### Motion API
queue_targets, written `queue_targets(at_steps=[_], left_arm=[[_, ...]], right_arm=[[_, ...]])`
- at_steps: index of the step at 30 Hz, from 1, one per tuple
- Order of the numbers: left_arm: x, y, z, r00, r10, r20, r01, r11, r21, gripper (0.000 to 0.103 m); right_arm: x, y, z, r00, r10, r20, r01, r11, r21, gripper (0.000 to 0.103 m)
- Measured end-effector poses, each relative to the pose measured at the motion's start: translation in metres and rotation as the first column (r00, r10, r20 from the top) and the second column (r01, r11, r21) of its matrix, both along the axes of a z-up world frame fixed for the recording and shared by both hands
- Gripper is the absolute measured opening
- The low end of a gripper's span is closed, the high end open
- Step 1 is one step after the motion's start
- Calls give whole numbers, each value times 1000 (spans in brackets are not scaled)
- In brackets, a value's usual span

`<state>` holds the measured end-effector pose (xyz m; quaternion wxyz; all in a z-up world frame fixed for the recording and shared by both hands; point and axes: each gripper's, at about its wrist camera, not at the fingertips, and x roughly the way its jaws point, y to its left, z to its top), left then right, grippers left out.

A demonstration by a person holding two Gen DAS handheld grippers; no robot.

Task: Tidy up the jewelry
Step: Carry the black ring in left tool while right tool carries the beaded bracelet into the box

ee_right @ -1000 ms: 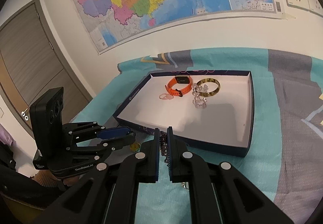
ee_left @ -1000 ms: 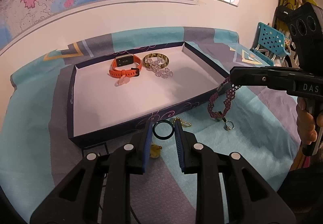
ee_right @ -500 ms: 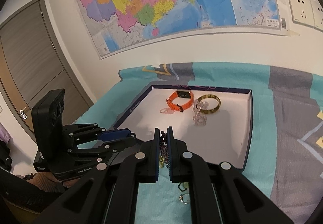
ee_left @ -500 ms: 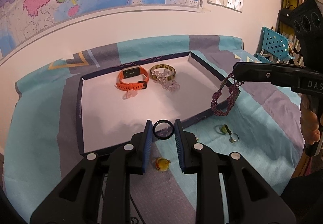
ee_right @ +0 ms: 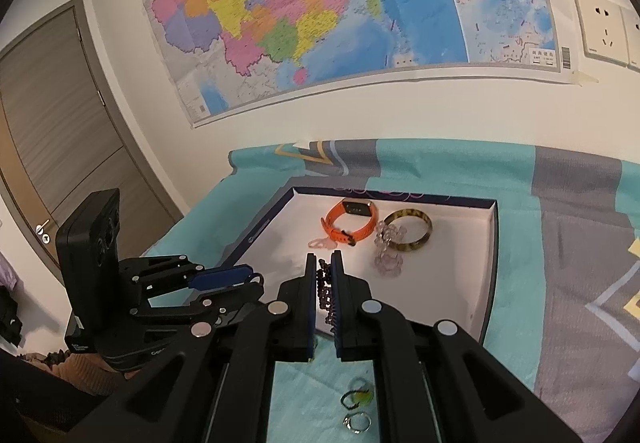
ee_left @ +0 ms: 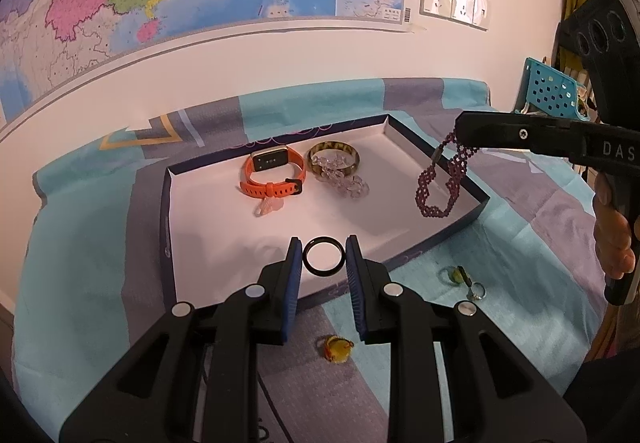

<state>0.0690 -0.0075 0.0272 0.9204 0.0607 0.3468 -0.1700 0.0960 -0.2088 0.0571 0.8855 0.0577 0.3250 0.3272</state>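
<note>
A shallow navy box (ee_left: 167,219) with a white floor lies on the bed. In it are an orange watch (ee_left: 272,173), a tortoiseshell bangle (ee_left: 334,160), a clear bead bracelet (ee_left: 348,185) and a small pink piece (ee_left: 267,208). My left gripper (ee_left: 323,257) is shut on a black ring (ee_left: 323,257), held above the box's near edge. My right gripper (ee_right: 325,267) is shut on a purple beaded bracelet (ee_left: 440,183) that hangs over the box's right side; it also shows in the right wrist view (ee_right: 325,295).
On the teal and grey bedspread (ee_left: 80,283) in front of the box lie a yellow ring (ee_left: 336,348), a green-stone ring (ee_left: 454,275) and a silver ring (ee_left: 476,293). A wall with a map stands behind. A blue perforated basket (ee_left: 550,93) is at far right.
Both grippers have risen and moved forward over the box. The purple bracelet has left the bedspread and now hangs over the box's right side. The black ring stays gripped.
</note>
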Motion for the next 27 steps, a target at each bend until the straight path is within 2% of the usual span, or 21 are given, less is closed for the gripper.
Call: queue_targets(at_steps=[10, 27], left_arm=[[15, 0, -1, 1000, 8, -2, -8, 1000, 7, 23], [55, -3, -14, 999, 34, -38, -33, 999, 35, 23]], right_arm=[[23, 5, -2, 1000, -14, -15, 14, 1000, -2, 6], [65, 18, -28, 995, -17, -101, 18, 1000, 11, 6]])
